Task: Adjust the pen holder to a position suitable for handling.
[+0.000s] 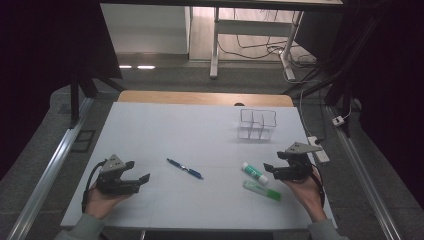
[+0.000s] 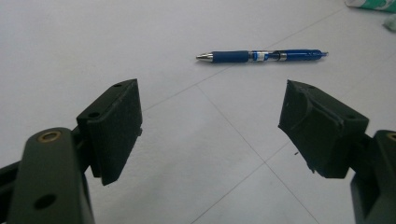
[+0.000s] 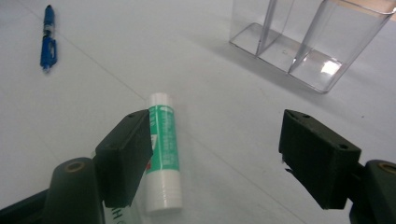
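Nothing stowed yet. Your right gripper (image 3: pixel 215 154) hovers, fingers wide, empty, over the glue stick (image 3: pixel 163 156) lying on the bench (image 1: pixel 200 135). Left gripper (image 2: pixel 210 130) also wide, facing the pen (image 2: pixel 261 56). Clear organizer (image 1: pixel 257 124) stands empty; all placing remains.

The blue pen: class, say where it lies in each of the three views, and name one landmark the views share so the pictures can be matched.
High view: the blue pen lies at centre, between the two grippers.
Left gripper view: upper middle, lying crosswise beyond the open jaws.
Right gripper view: top left corner, far from the jaws.
Shared landmark: the green and white glue stick, by the right gripper.
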`<control>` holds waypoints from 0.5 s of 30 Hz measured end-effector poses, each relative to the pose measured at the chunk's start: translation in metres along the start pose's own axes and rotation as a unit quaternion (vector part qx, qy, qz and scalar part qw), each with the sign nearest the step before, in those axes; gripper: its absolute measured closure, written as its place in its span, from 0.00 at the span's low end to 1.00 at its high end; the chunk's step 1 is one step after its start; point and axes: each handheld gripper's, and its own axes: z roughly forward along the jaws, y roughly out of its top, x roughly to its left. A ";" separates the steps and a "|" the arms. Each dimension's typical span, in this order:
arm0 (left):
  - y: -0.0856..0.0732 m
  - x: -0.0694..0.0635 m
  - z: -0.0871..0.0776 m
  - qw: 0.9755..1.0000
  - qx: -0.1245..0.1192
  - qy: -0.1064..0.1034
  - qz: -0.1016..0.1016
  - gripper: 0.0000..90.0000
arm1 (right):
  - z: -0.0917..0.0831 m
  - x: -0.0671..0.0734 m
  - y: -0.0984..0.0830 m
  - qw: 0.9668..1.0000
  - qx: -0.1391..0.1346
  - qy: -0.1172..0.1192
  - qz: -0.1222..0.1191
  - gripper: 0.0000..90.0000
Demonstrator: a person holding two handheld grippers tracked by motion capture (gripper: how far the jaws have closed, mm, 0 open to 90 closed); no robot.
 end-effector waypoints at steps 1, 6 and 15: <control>0.000 0.000 0.000 1.000 0.000 -0.001 -0.001 0.23 | 0.000 0.000 0.000 1.000 0.000 0.000 0.000 0.29; -0.001 -0.001 0.003 1.000 0.005 -0.001 0.002 0.23 | 0.003 -0.009 0.011 1.000 0.011 -0.016 0.019 0.29; -0.002 -0.001 0.002 1.000 0.005 -0.001 0.004 0.23 | 0.011 -0.024 0.025 0.999 0.015 -0.035 0.030 0.33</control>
